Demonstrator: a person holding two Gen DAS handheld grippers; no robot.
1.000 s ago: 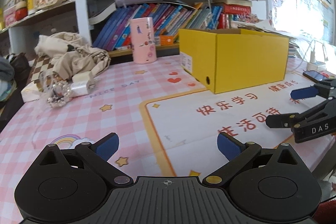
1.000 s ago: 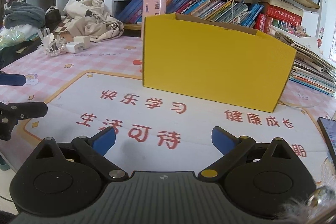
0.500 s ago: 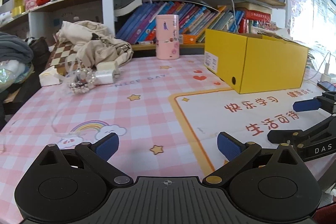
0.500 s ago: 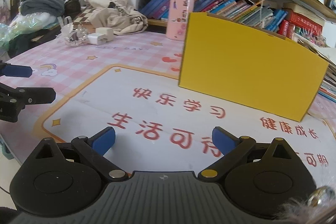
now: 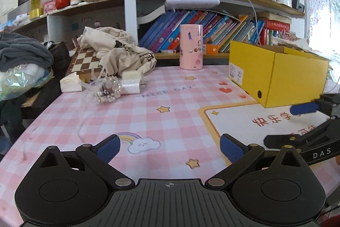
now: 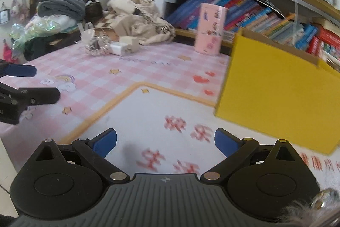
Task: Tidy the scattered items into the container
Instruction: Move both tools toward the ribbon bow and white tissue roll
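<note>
both views swung left; beaded trinket (image 5: 108,89) lies well ahead of empty, spread left gripper (image 5: 170,147)

The yellow box (image 5: 297,76) looks like matt cardboard, its raw rim brown. A smooth, faintly glossy printed mat (image 5: 148,112) covers the bench. The blue fingers (image 5: 108,147) carry finely textured pads on matt black plastic arms.

Left claw (image 5: 169,147): jaws spread wide, blue pads facing each other, nothing between them; held low over the table (image 5: 170,103), level and pointing forward. Right claw (image 6: 165,142): jaws likewise wide apart and empty, low over the table, tilted slightly. Each claw shows side-on at the edge of the other's view, fingers apart.
</note>
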